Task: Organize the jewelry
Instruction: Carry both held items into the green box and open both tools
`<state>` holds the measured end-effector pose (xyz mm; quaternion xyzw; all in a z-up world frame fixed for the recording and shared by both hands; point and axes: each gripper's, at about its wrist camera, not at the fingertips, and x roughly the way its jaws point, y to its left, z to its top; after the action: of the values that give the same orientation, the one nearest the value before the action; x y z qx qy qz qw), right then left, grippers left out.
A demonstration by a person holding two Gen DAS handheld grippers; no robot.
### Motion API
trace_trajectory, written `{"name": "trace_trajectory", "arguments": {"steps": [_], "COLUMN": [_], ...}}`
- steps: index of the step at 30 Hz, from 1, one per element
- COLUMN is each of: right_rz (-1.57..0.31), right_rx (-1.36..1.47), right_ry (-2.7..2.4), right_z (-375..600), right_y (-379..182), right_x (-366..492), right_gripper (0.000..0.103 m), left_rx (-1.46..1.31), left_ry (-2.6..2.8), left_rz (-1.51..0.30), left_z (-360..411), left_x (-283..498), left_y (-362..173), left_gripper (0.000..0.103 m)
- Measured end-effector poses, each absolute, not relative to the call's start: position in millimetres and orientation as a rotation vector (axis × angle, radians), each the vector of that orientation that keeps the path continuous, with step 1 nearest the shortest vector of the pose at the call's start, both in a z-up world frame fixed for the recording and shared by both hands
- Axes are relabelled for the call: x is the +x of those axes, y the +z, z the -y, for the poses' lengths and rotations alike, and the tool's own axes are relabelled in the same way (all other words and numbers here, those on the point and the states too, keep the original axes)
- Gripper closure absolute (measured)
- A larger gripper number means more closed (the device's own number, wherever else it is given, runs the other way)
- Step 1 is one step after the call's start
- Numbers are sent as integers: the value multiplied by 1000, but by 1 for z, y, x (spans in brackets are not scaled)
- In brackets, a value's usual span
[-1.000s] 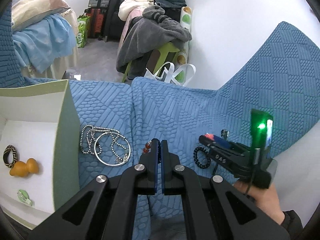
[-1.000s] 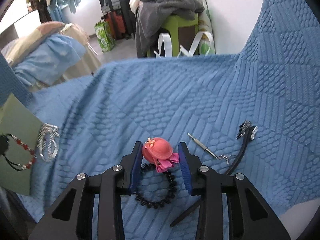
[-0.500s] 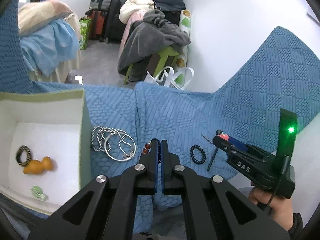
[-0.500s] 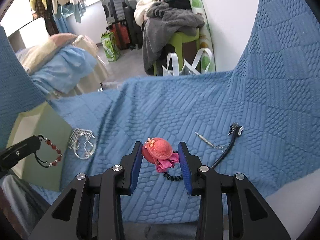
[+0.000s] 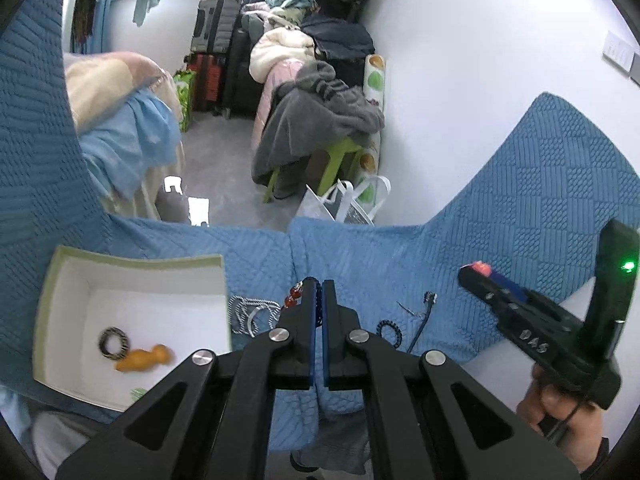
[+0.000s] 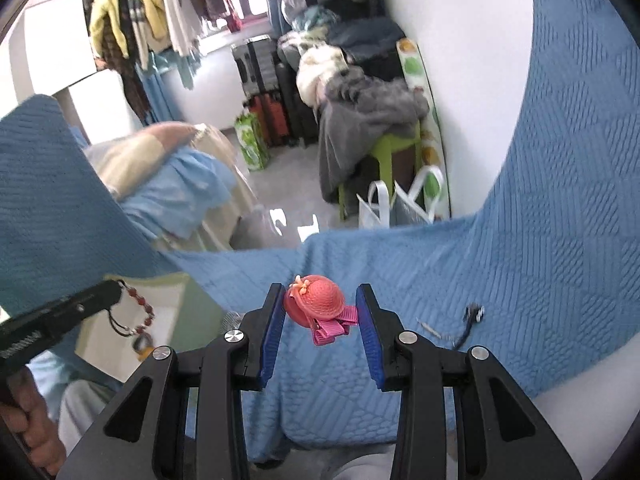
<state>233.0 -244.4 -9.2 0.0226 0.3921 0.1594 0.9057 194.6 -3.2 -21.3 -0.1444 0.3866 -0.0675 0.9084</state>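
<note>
My left gripper (image 5: 319,283) is shut on a bracelet of red beads (image 5: 292,299) on a black cord, which hangs from its tip in the right wrist view (image 6: 138,316). My right gripper (image 6: 320,294) is shut on a coral hat-shaped hair clip (image 6: 316,302) with a magenta bow. Both are held above the blue quilted blanket (image 5: 400,256). A white box with a green rim (image 5: 136,262) lies at the lower left, below and left of the left gripper. It holds a striped ring (image 5: 114,343), an orange gourd charm (image 5: 144,360) and a small green piece (image 5: 138,392).
Silver chains and hoops (image 5: 252,314) lie against the box's right wall. A black coil hair tie (image 5: 390,328) and a dark cord with a small pin (image 5: 420,318) lie on the blanket right of the left gripper. Beyond the blanket's edge are a floor, a green stool and piled clothes.
Both grippers have risen well above the blanket with their items. The coil hair tie stayed on the blanket while the hat clip went up. More of the box now shows.
</note>
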Motion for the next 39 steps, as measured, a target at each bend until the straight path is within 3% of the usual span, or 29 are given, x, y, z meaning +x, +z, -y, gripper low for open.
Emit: {"name": "trace_trajectory", "arguments": {"steps": [10, 19, 39], "right_rz": [-707, -691, -914], "right_rx": [11, -5, -93], "right_ry": [409, 501, 623], "right_z": [191, 132, 42], "right_y": [49, 52, -51], "right_x": [220, 210, 201], "right_gripper": [69, 69, 69], "left_rx": [-281, -287, -316], "left_ry": [-71, -22, 58], "left_rz": [-737, -723, -929], "left_z": [-40, -79, -136], "left_x": [183, 173, 165], "left_y": [15, 18, -85], "left_gripper": [102, 102, 101]}}
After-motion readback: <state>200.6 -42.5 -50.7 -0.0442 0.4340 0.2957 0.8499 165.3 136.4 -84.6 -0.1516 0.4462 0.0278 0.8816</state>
